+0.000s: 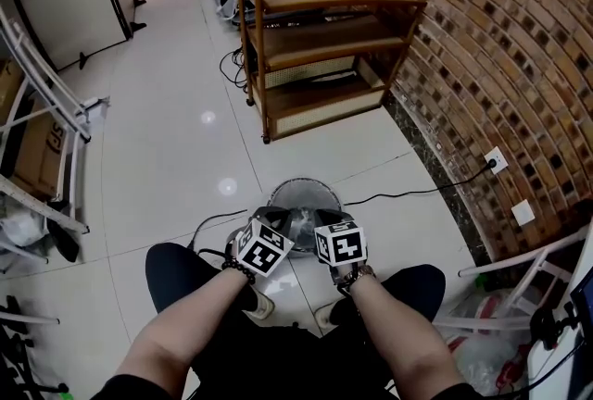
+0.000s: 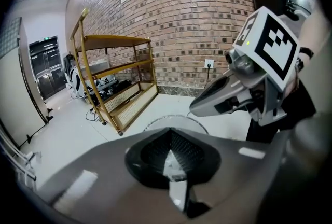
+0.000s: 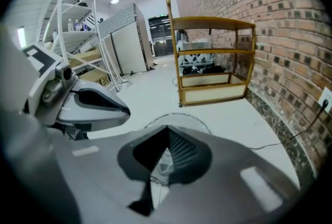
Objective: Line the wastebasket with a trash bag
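Observation:
A round wire-mesh wastebasket stands on the white floor in front of the person's knees. Both grippers hover close together just above its near rim. My left gripper is shut on a fold of thin clear trash bag, seen crumpled between its jaws. My right gripper is also shut on the trash bag film. The wastebasket rim shows beyond the left jaws, and the rim beyond the right jaws. Each gripper view shows the other gripper alongside: right gripper, left gripper.
A wooden shelf rack stands beyond the basket against the brick wall. A black cable runs from the wall socket towards the basket. White metal racks stand at the left. The person's shoes rest near the basket.

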`<state>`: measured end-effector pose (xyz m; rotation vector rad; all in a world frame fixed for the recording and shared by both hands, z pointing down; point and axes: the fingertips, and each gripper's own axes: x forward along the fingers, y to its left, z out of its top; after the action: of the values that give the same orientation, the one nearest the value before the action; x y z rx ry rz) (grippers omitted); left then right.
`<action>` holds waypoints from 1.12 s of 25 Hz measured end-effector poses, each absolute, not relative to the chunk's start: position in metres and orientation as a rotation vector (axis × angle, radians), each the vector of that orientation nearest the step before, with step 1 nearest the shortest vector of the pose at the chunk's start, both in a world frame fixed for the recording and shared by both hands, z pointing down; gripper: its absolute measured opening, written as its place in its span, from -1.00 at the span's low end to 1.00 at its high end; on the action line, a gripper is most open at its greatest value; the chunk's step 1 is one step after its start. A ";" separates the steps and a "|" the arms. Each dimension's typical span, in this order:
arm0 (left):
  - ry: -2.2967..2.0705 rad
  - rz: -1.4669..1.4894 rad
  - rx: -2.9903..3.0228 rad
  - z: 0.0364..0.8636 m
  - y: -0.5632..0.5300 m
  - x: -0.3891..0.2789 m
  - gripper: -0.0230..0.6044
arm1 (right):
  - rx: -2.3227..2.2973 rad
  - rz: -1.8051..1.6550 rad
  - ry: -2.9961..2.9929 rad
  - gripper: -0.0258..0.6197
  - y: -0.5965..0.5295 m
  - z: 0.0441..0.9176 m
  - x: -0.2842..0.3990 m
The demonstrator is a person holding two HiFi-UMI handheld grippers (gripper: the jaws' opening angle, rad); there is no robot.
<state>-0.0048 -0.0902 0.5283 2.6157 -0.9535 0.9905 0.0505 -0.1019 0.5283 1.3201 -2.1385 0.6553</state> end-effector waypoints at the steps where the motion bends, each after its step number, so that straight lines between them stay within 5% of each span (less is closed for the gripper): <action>1: -0.961 0.970 2.612 0.527 -0.088 -0.005 -0.92 | 1.326 0.651 -2.145 -0.92 -0.100 0.527 0.050; 28: -0.948 0.844 2.649 0.510 -0.076 0.001 -0.92 | 1.397 0.583 -2.180 -0.92 -0.083 0.512 0.050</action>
<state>0.0009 -0.0761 0.5104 2.6488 -0.9478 0.8437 0.0497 -0.0830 0.5123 1.3975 -2.1804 0.5833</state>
